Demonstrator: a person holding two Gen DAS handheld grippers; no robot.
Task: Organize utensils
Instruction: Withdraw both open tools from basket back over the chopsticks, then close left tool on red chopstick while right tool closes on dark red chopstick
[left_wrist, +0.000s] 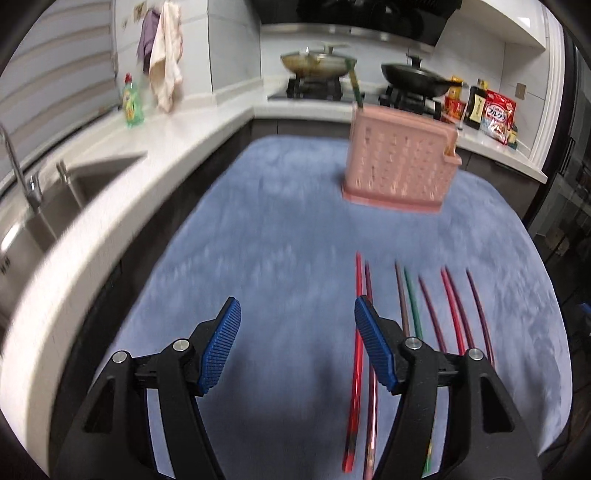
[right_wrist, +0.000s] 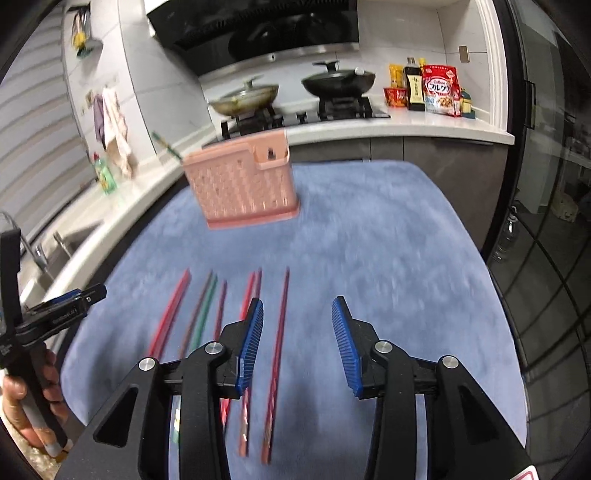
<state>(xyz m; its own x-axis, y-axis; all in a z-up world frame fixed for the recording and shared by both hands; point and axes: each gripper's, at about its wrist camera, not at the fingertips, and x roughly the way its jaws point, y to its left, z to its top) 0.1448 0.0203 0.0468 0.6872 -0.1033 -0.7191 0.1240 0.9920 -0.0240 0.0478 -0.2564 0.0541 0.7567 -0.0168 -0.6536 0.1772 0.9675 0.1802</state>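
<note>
Overhead, both tools tilt downward above the blue mat (left_wrist: 277, 229). Left tool (left_wrist: 297, 347) and right tool (right_wrist: 297, 347) gape, gripping nothing. Chopsticks (right_wrist: 201, 314) lie in a row beneath them; the pink holder (right_wrist: 243, 188) stands upright farther back.

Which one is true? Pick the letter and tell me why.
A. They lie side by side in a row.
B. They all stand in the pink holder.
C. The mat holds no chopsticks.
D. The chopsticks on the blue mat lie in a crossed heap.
A: the chopsticks lie roughly parallel on the blue mat, in front of the pink holder.
</note>
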